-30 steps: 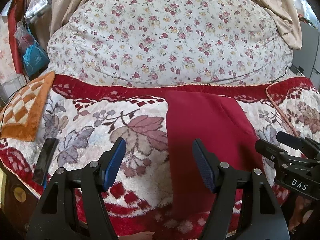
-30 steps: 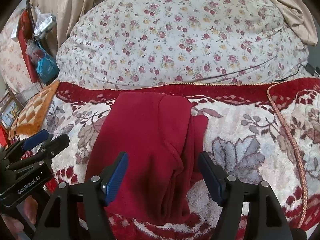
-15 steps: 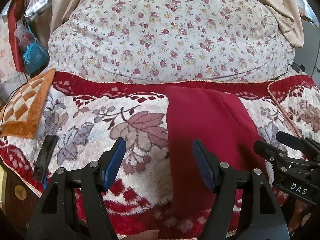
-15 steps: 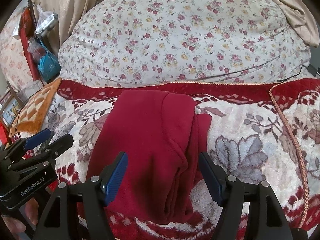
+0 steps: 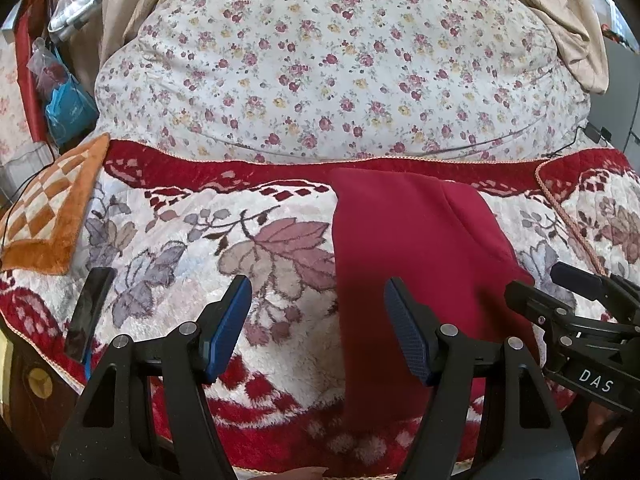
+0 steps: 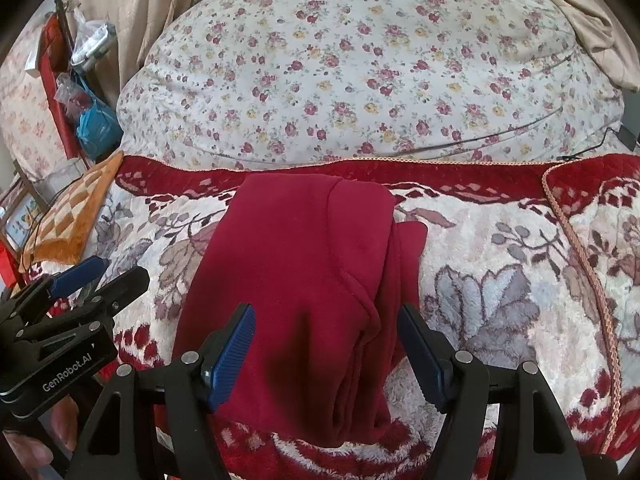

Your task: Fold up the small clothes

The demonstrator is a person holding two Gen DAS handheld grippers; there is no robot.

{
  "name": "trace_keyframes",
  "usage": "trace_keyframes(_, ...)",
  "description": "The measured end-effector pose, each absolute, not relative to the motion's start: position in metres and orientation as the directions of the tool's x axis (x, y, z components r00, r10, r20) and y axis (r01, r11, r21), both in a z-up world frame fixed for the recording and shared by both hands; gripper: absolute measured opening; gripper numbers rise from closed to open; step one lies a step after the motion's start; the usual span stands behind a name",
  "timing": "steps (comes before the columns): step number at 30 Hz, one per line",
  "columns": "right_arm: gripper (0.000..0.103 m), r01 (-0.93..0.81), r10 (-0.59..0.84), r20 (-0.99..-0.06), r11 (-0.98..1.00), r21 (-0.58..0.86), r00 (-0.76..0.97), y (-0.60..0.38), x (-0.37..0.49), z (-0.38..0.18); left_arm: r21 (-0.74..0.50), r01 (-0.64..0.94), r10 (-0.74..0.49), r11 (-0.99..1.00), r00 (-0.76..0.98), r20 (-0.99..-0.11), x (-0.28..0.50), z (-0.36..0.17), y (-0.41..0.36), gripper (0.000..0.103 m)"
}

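A dark red garment (image 5: pixel 404 240) lies folded lengthwise into a long strip on the red and white floral blanket (image 5: pixel 192 240); it also shows in the right wrist view (image 6: pixel 304 280), with layered edges on its right side. My left gripper (image 5: pixel 318 328) is open and empty, hovering over the strip's left edge near its front end. My right gripper (image 6: pixel 326 354) is open and empty, hovering over the strip's front end. Each gripper shows in the other's view, the right (image 5: pixel 576 316) and the left (image 6: pixel 76 300).
A large floral duvet (image 5: pixel 320 72) is heaped behind the blanket. An orange checked cushion (image 5: pixel 52 208) lies at the left. A dark phone (image 5: pixel 90 312) lies near the blanket's front left edge. A cable (image 6: pixel 576 148) runs at the back right.
Both views have drawn back and risen slightly, so the garment sits a little lower and farther. The garment has not moved and both grippers stay open.
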State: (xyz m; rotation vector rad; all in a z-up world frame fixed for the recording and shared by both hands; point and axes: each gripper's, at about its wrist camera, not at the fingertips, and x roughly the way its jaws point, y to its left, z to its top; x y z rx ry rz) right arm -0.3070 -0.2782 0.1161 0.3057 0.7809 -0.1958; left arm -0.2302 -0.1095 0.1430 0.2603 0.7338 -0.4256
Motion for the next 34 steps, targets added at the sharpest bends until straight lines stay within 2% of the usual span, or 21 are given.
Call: trace_keyframes(34,0.071,0.285,-0.056,-0.732,0.939,0.193,0.679,-0.2776,-0.304,0.1096,0.07,0.469,-0.295,0.881,0.658,-0.693,-0.2352,0.1356,-0.1129,0.069)
